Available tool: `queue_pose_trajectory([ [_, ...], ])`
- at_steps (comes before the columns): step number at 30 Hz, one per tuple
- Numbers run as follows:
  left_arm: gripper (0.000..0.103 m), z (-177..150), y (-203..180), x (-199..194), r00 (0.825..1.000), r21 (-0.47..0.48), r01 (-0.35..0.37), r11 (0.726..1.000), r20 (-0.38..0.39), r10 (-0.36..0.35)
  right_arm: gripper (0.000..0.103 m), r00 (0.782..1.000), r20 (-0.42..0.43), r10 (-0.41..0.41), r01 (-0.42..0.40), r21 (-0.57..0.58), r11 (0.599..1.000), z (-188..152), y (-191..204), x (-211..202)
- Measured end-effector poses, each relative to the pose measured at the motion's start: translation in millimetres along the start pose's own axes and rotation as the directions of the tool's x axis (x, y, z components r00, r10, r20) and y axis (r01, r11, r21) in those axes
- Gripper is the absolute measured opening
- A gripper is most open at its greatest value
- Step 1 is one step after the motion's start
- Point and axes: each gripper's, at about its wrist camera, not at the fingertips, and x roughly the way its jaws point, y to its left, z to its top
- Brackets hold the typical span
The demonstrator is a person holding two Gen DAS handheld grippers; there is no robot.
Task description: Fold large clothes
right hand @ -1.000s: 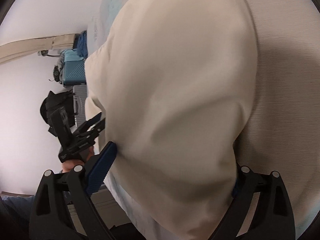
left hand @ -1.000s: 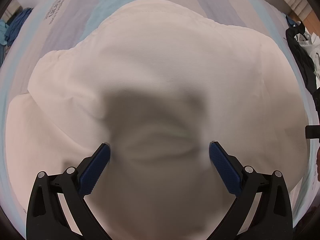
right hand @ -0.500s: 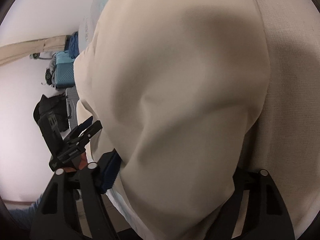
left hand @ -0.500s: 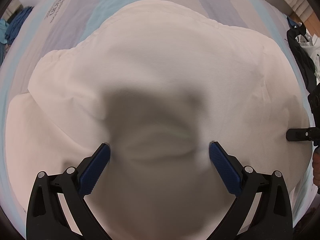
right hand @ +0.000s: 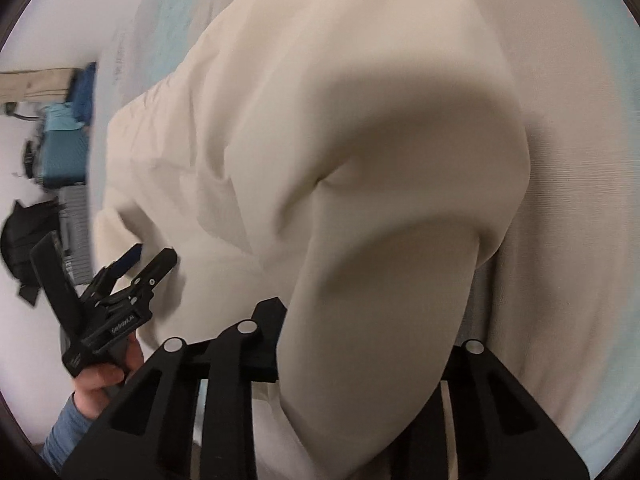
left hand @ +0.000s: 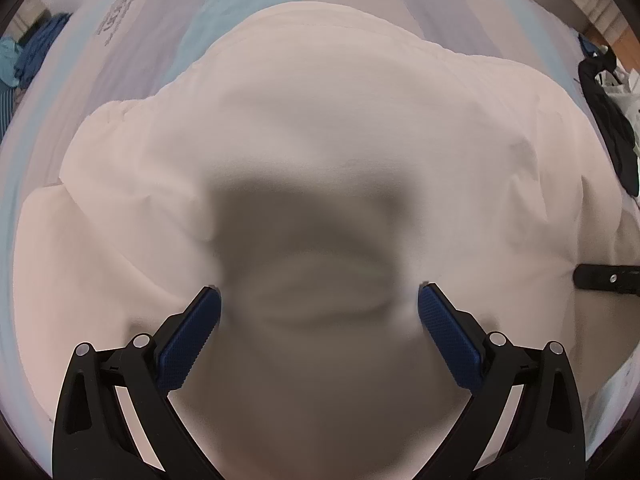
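Right wrist view shows the cream cotton garment [right hand: 340, 128] on the pale striped bedsheet [right hand: 168, 12], a fold bunched between the just-closing right gripper [right hand: 360, 352]. Only there, a hand [right hand: 100, 376] grips the left gripper [right hand: 140, 264], jaws spread wide on the garment.

A cream garment [right hand: 360, 160] covered the right tongs' [right hand: 360, 364] pads; printed lettering [left hand: 116, 16] on the bed sheet, toward eleven o'clock, was too blurred to read.
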Motion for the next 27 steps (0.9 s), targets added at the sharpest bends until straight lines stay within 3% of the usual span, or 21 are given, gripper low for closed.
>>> queue_pose_trajectory([
  [7,0.097,-5.3,7.1,-2.6,0.999,0.03,0.03,0.999,0.029,-0.031,0.018,0.989,0.028,-0.143,0.142,0.036,0.989,-9.4,37.0,-12.0],
  [13,0.095,7.2,33.9,-39.4,0.994,0.046,0.094,0.994,0.058,-0.097,0.018,0.959,0.036,-0.281,0.277,0.085,0.957,-12.1,81.1,-36.2],
  [19,0.095,7.4,87.8,-74.8,0.99,0.064,0.114,0.991,0.075,-0.119,0.017,0.908,0.07,-0.414,0.409,0.075,0.909,-21.8,143.2,-58.3],
  [27,0.095,2.8,150.9,-104.1,0.985,0.071,0.13,0.989,0.101,-0.136,0.017,0.817,0.147,-0.557,0.554,0.068,0.83,-29.9,222.6,-54.5],
])
